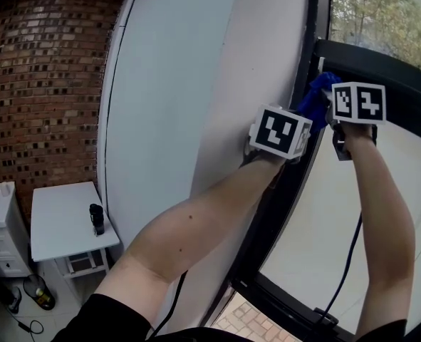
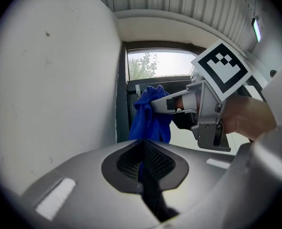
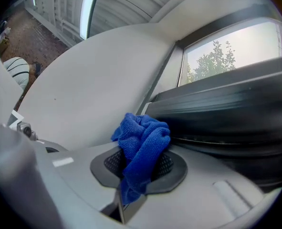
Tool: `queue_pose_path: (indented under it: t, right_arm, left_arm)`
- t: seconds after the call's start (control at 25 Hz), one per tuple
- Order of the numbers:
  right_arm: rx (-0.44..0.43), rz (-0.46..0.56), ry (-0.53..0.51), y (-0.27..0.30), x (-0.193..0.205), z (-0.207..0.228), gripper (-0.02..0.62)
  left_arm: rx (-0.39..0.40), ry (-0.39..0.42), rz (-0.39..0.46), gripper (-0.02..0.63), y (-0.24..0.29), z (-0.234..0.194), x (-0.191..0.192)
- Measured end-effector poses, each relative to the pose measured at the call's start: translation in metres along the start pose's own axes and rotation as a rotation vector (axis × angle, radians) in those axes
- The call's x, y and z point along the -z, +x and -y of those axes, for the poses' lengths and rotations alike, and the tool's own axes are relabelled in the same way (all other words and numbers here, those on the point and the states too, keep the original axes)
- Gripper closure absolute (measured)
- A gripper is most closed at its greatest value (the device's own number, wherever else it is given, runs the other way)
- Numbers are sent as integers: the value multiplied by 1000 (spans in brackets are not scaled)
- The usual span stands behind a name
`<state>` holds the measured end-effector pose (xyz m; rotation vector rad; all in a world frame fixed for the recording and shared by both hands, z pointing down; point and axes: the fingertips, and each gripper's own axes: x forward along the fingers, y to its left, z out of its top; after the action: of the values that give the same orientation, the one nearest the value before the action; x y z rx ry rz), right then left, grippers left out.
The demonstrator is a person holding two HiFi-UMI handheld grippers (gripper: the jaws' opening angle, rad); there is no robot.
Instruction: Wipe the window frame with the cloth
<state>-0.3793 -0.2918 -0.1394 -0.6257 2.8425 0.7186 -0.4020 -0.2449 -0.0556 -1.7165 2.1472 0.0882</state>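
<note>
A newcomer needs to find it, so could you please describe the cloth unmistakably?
Start at the white wall, then go right to the dark window frame. Against it, the right hand-held gripper pinches a bunched blue microfibre cloth. It is the only bright blue, soft thing there.

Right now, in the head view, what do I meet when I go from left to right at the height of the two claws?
brick wall → white wall → left claw → blue cloth → right claw
</note>
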Motion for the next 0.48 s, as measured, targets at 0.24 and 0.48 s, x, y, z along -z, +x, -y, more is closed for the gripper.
queue_pose_path:
  t: [0.24,0.48]
  right_arm:
    - [8,9,18,-1,-6,6,515]
    - [-1,17,40,-6,5,5,515]
  left_arm:
    - [4,11,-6,612,-3,4,-9]
    - [25,-33,-15,612,-14,8,4]
